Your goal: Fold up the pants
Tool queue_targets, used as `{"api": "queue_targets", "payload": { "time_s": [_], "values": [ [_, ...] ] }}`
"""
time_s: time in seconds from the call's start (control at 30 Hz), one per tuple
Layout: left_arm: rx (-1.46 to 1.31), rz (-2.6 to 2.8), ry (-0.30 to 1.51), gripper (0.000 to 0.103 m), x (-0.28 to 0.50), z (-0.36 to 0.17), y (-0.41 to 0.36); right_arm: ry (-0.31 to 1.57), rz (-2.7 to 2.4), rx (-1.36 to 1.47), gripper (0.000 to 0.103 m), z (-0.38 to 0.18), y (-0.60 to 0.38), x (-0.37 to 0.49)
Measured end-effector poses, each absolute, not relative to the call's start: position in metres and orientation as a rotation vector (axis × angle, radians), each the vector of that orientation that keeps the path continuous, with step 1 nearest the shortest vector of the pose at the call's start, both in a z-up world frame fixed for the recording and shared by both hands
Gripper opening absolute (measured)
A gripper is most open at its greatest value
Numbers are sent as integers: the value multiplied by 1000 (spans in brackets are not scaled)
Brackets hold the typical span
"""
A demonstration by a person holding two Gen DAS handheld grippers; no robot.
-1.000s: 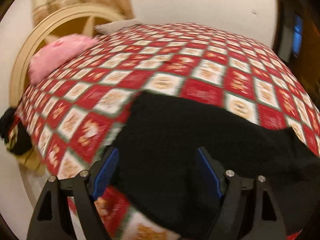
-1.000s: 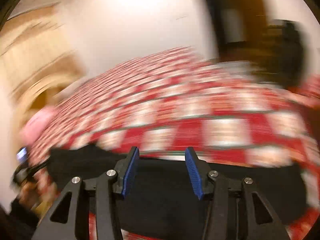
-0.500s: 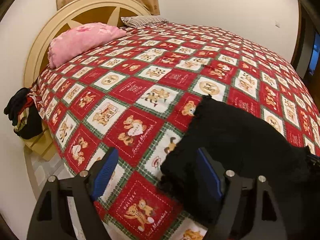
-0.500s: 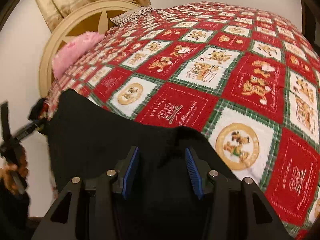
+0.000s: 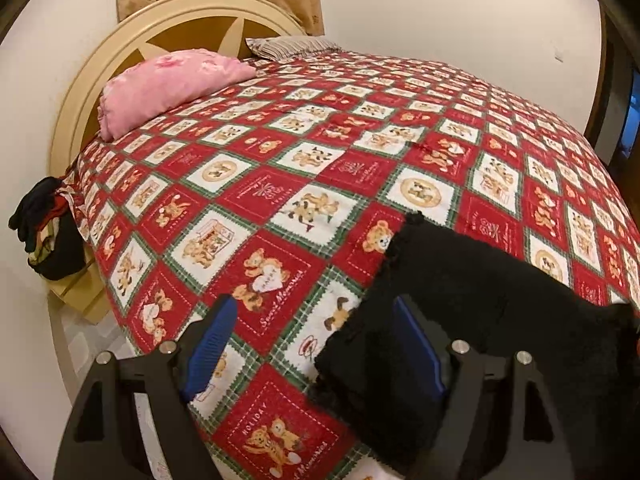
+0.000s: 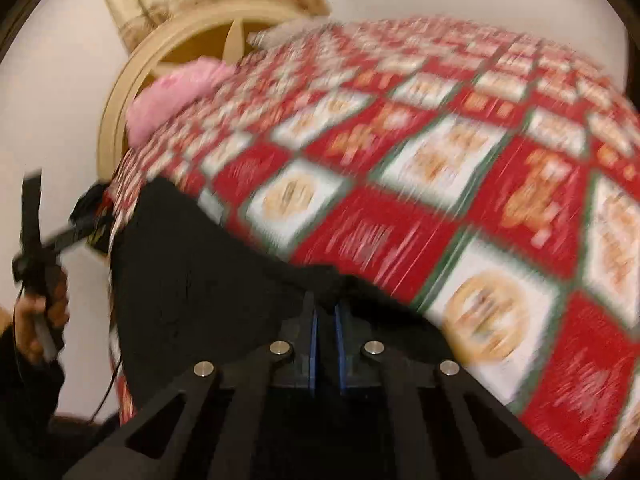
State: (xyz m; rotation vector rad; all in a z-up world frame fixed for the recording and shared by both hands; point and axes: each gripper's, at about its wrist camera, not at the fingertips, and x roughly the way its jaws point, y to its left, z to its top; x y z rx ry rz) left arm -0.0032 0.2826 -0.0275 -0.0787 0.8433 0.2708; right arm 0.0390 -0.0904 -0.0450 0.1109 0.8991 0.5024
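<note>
A: Pinching the black pants (image 6: 192, 280) — right gripper (image 6: 325, 340) has its pads nearly together on a fold of fabric at 6 o'clock in its view. Looks like a grab to drag or lift that edge over.

B: Where's the garment overall?

A: Near edge of the bedspread (image 5: 304, 184), bunched at 4 o'clock in the left view, frayed hem towards 12.

B: Left gripper (image 5: 316, 344)?

A: Jaws wide, empty. One pad over bare quilt, the other against the hem. Likely staged to take that corner.

B: Clutter?

A: Pink pillow (image 5: 168, 84) at 11 by the headboard (image 5: 120, 52), well apart. Right view is motion-blurred, so grip depth is unclear.
</note>
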Motion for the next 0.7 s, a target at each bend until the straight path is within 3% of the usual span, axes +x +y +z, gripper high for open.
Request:
{"api": "queue_targets", "payload": {
  "time_s": [0.17,0.27,0.33,0.4,0.53,0.7],
  "values": [
    [-19,290,848,83,-2,-33,276,948,434,-86,7,-70,-68,61],
    [-13,306,881,83,0,-43,278,910,417,-42,8,-81,-79,67],
    [9,320,898,83,0,-48,278,924,421,31,13,-80,-91,70],
    [15,324,901,83,-2,-48,281,908,377,87,26,-69,-106,66],
    [-6,332,872,83,-7,-39,291,825,198,181,26,-28,-140,37],
    [-108,262,864,86,-15,-34,306,833,485,110,26,-13,-82,-26]
  ]
}}
